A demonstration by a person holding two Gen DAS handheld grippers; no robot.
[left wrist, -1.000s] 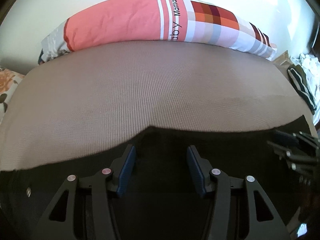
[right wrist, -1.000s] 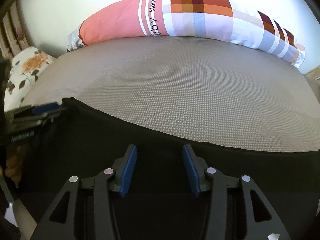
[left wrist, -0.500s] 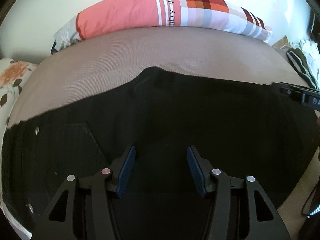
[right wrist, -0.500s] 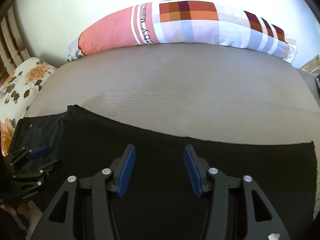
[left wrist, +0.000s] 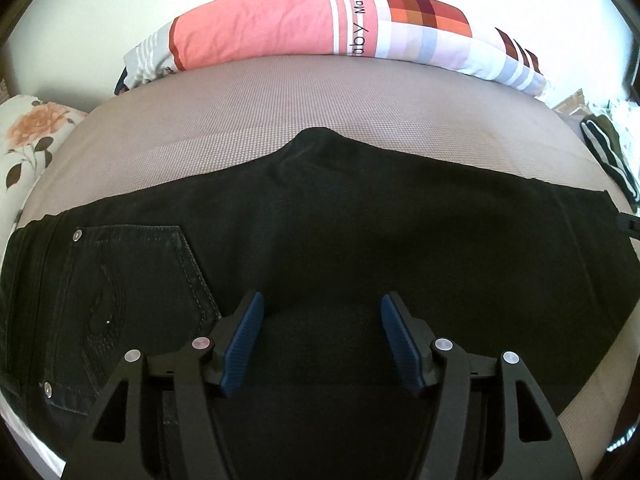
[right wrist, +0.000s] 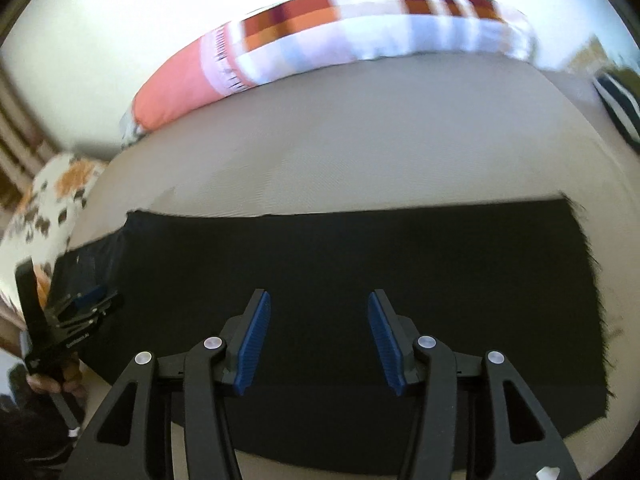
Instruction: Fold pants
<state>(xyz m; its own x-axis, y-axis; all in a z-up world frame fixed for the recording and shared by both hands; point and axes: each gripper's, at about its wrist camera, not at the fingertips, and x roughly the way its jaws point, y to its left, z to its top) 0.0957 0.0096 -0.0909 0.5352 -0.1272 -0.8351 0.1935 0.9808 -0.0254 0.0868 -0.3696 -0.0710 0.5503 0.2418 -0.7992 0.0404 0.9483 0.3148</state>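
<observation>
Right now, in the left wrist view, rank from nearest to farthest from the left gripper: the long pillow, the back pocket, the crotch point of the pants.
From the left gripper:
1. Back pocket, just left of it.
2. Crotch point, straight ahead.
3. Long pillow, along the far edge.

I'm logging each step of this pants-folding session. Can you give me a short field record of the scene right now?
garment: black pants, laid flat, folded lengthwise
surface: tan bed
visible detail: back pocket facing up
hem end: frayed hem
behind: long pillow
left hand-held gripper: open, jaws just opened wider, nothing pinched
right hand-held gripper: open, nothing pinched
</observation>
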